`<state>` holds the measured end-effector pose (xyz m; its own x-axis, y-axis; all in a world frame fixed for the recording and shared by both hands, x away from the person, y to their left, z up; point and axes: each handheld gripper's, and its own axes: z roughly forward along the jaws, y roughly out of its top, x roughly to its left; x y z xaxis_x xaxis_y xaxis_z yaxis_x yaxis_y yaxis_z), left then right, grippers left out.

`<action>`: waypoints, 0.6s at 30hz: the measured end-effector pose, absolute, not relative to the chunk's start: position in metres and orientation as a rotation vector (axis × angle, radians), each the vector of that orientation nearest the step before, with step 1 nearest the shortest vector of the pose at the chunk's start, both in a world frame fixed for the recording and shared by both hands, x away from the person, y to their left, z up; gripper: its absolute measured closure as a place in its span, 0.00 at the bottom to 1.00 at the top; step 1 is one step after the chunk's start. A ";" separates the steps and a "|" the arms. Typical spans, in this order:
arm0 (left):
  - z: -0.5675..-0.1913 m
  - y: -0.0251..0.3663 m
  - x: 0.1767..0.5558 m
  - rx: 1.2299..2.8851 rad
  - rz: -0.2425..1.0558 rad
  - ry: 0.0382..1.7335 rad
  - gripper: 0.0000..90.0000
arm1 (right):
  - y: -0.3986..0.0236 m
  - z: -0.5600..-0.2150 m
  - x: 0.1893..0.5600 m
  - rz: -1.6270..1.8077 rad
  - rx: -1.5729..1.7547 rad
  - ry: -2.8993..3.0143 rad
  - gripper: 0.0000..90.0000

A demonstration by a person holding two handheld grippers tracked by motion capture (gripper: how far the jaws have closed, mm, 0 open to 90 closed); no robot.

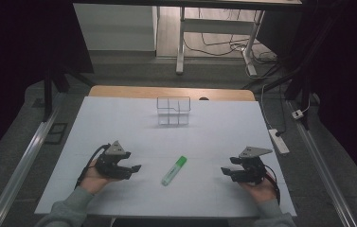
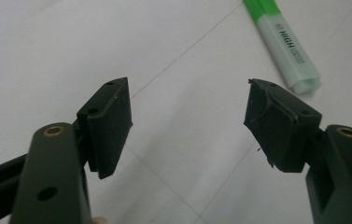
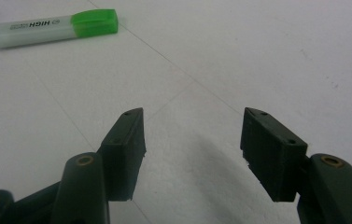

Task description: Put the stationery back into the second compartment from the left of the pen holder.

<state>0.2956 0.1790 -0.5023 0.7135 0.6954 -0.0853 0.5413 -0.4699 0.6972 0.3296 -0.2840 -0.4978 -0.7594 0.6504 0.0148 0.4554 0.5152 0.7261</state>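
I see the white table spread under the high view, its wooden far edge showing beyond the sheet. Near that far edge stands a clear organizer with several compartments, upright and well apart from everything else.

My left gripper rests low over the near left part of the table, held in a hand with a grey sleeve. Its jaws stand wide, with bare table between them. In the left gripper view the pads frame nothing, and the marker lies beyond the right-hand jaw, apart from it.

My right gripper sits at the near right, also parted, with nothing between its jaws. In the right gripper view its pads stand over bare table.

The marker lies flat on the table between the two grippers, nearer the left one, touching neither. Its green cap points toward the far side, and its pale body toward me.
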 end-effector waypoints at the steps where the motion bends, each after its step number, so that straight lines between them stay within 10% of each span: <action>1: -0.502 0.177 0.296 2.192 0.267 0.932 0.35 | -0.284 -0.498 0.329 1.088 0.930 2.498 0.43; 18: -0.494 0.129 0.308 2.233 0.202 0.912 0.36 | -0.283 -0.497 0.330 1.091 0.924 2.495 0.40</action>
